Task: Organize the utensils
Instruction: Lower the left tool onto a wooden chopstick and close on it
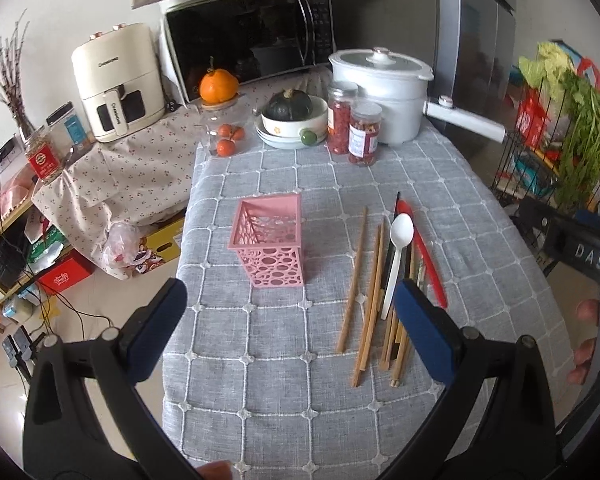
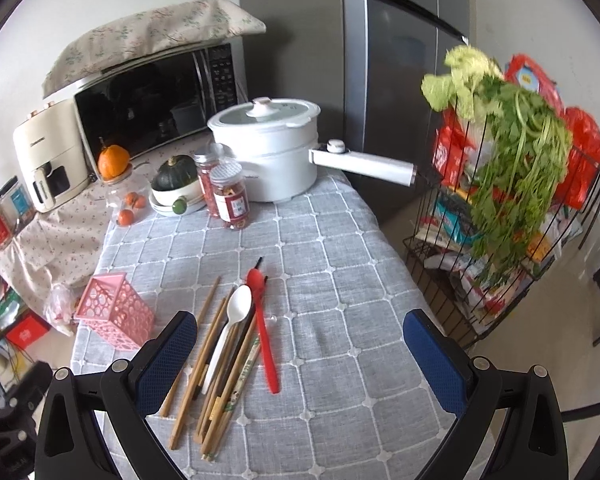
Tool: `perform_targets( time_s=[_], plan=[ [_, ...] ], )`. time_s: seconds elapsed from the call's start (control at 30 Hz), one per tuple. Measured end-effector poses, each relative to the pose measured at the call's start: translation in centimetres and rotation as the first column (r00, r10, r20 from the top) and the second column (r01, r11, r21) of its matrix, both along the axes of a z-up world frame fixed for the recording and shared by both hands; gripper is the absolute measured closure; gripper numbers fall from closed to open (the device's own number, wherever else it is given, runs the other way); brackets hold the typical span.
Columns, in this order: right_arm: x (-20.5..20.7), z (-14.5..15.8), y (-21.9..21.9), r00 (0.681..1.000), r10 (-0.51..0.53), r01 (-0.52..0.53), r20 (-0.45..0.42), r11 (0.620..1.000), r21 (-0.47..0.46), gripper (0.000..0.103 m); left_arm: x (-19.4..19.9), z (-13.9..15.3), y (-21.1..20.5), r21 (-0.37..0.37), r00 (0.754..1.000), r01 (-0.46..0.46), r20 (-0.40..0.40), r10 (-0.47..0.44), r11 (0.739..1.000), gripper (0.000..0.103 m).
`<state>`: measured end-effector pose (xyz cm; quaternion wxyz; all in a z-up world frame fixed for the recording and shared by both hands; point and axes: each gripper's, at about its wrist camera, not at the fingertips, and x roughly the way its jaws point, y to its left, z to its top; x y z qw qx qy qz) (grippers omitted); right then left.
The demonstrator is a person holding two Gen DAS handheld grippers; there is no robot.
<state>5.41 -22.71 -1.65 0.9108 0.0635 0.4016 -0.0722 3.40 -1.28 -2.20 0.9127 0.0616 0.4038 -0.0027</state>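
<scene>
None of the utensils has reached the pink perforated plastic holder [image 1: 270,246], which stands upright and looks empty on the grey checked cloth surface [image 1: 300,184]. Beside it, apart, lie the brown wooden chopsticks [image 1: 354,276], the white plastic spoon [image 1: 398,252] and the red plastic spoon [image 2: 263,332], all loose. Both the left tongs [image 1: 290,320] and right tongs [image 2: 300,356] hover spread wide, holding nothing, so by the look of it the whole job remains.

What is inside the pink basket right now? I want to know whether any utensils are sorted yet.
Nothing shows inside the pink basket: through its open top and cut-out walls only bare pink is visible. Its bottom is partly hidden. The chopsticks and white spoon lie on the tablecloth.
</scene>
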Motion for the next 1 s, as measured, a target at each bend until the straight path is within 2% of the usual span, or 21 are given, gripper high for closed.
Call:
perform_targets(
  time_s=[0.1,0.3,0.43,0.53,0.6,0.7,0.77,0.87,1.0],
  plan=[
    [1.6,-1.4,-1.6,0.998,-0.028,0.031,-0.052,0.998,0.046,0.000,1.8,-0.7,-1.5,0.037,0.996,0.071,-0.059,-0.069,0.997,0.000],
    [5.0,-5.2,-4.8,0.975,-0.077,0.104,-0.209,0.987,0.123,0.000,5.9,-2.1,-3.3,-0.057,0.978,0.117,-0.164,-0.125,0.991,0.001],
    [6.1,-6.9,-6.5,0.957,-0.114,0.149,-0.268,0.982,0.112,0.000,9.1,-3.7,-5.0,-0.083,0.961,0.142,-0.229,-0.157,0.986,0.001],
    [6.7,-7.8,-7.4,0.945,-0.132,0.170,-0.298,0.980,0.108,0.000,11.2,-5.2,-6.6,-0.056,0.945,0.172,-0.272,-0.180,0.984,0.003],
    [7.1,-8.4,-8.0,0.939,-0.138,0.182,-0.315,0.976,0.117,0.000,12.9,-6.5,-7.4,-0.046,0.932,0.178,-0.313,-0.184,0.983,0.010],
    [7.8,-9.2,-8.6,0.929,-0.147,0.204,-0.338,0.969,0.138,0.000,15.4,-8.9,-8.1,-0.072,0.906,0.179,-0.376,-0.193,0.981,0.032],
    [8.1,-9.6,-8.8,0.926,-0.148,0.211,-0.347,0.966,0.151,0.000,16.9,-10.4,-8.3,-0.084,0.893,0.165,-0.411,-0.185,0.983,0.054],
    [8.5,-9.8,-8.6,0.926,-0.135,0.199,-0.353,0.968,0.152,0.000,18.5,-12.4,-8.5,-0.103,0.875,0.147,-0.450,-0.178,0.984,0.066],
    [8.7,-9.8,-8.6,0.925,-0.130,0.194,-0.356,0.969,0.151,0.000,19.6,-13.9,-8.4,-0.099,0.865,0.123,-0.476,-0.155,0.987,0.073]
  ],
)
